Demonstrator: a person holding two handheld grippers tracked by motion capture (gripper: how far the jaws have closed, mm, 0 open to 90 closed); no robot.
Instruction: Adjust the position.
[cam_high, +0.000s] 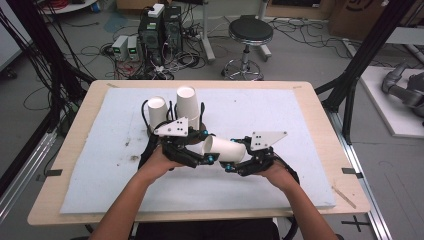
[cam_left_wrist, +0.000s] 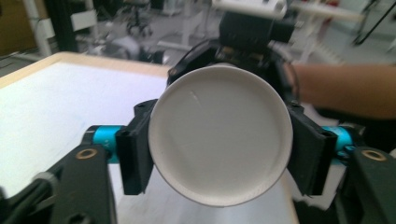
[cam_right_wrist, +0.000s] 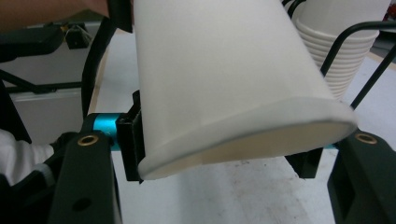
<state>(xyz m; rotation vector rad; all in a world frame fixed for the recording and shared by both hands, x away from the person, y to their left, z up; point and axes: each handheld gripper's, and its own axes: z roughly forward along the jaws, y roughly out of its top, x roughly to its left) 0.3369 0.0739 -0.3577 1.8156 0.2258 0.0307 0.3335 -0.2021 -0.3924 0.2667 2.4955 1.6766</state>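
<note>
Two grippers meet over the middle of your table (cam_high: 300, 100) in the high view, with a white paper cup (cam_high: 225, 149) lying sideways between them; two cup stacks (cam_high: 186, 105) stand upturned just behind. In the left gripper view, your left gripper (cam_left_wrist: 219, 154) has its fingers (cam_left_wrist: 135, 154) either side of the cup's base (cam_left_wrist: 219, 135), seemingly touching it. In the right gripper view, your right gripper (cam_right_wrist: 219, 149) clamps the cup's rim end (cam_right_wrist: 243, 135), squashing it oval.
</note>
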